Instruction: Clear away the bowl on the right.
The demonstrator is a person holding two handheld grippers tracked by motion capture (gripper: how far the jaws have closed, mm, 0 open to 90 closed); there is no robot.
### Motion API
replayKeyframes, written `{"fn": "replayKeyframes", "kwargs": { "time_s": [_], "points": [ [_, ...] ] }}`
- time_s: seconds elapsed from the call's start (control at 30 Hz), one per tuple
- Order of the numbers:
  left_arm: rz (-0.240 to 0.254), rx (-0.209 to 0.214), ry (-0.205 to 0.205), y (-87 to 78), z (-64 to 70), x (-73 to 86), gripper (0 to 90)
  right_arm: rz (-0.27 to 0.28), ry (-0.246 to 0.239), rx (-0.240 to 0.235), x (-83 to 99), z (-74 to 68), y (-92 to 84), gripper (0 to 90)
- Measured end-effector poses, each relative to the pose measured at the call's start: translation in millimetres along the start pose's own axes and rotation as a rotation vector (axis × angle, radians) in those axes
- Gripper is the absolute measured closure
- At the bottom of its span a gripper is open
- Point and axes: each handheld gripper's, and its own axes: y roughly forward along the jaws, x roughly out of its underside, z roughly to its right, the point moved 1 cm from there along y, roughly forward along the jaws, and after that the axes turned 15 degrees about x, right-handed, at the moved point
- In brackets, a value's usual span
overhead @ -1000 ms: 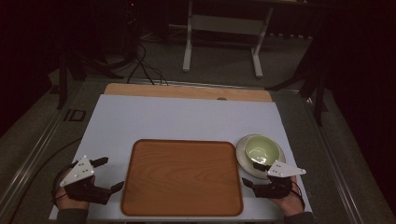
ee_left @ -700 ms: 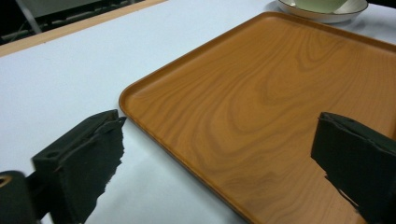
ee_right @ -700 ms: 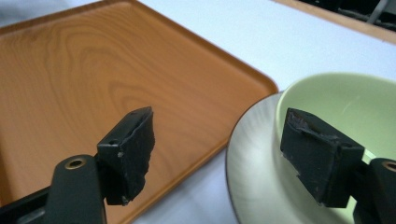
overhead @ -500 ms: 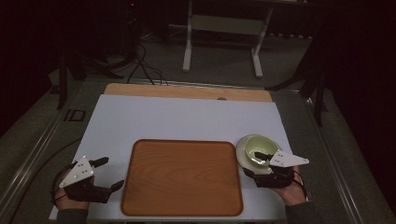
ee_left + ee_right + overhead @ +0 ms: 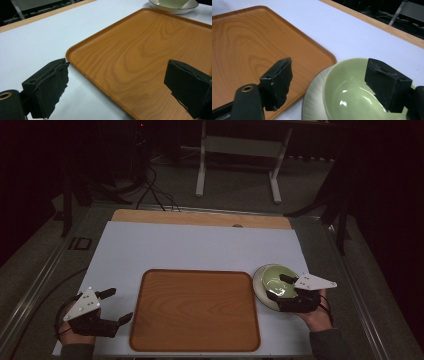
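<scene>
A light green bowl (image 5: 276, 277) (image 5: 352, 100) sits on a pale ribbed plate (image 5: 260, 287) (image 5: 314, 102) just right of a wooden tray (image 5: 195, 307) (image 5: 249, 50). My right gripper (image 5: 276, 286) (image 5: 332, 82) hovers over the bowl's near side. It is open, its jaws have just been opening a little wider, and the bowl's rim lies between them untouched. My left gripper (image 5: 119, 305) (image 5: 117, 85) rests open by the tray's (image 5: 140, 55) front left corner, which lies between its jaws without contact. The bowl (image 5: 172, 3) shows beyond the tray.
A white mat (image 5: 200, 247) covers the table, with a wooden strip (image 5: 200, 218) along its far edge. Dark floor with cables and a metal stand (image 5: 240, 150) lies beyond. A grey rail (image 5: 350, 285) runs along the right side.
My right gripper has risen and moved away from the front edge, from beside the plate to above the bowl. The left gripper, tray and bowl have kept still.
</scene>
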Motion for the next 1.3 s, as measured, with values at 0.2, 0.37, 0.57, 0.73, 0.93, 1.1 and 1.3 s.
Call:
{"fn": "replayKeyframes", "kwargs": {
  "time_s": [0.2,0.37,0.57,0.73,0.93,1.1,1.3],
  "points": [
    [0.002,-0.003,-0.001,-0.2,0.1,0.0,5.1,-0.003,-0.002,0.021,0.1,7.0,0.3,20.6],
    [0.003,-0.005,-0.002,-0.4,-0.2,0.2,5.1,-0.009,0.0,0.044,2.5,13.3,1.2,20.2],
    [0.005,-0.008,-0.004,-0.5,-0.4,0.3,5.1,-0.014,0.006,0.071,6.0,20.3,0.2,20.0],
    [0.006,-0.01,-0.004,-0.7,-0.4,0.4,5.1,-0.022,0.014,0.091,8.8,25.5,-0.9,18.2],
    [0.007,-0.01,-0.003,-1.1,-0.5,0.3,5.1,-0.036,0.042,0.146,13.3,37.4,-0.9,12.4],
    [0.008,-0.009,-0.004,-1.1,-0.7,0.4,5.1,-0.058,0.056,0.174,17.3,45.6,-0.2,11.6],
    [0.01,-0.009,-0.004,-1.3,-0.5,0.3,5.1,-0.1,0.085,0.174,25.7,51.6,7.5,12.5]
  ]
}}
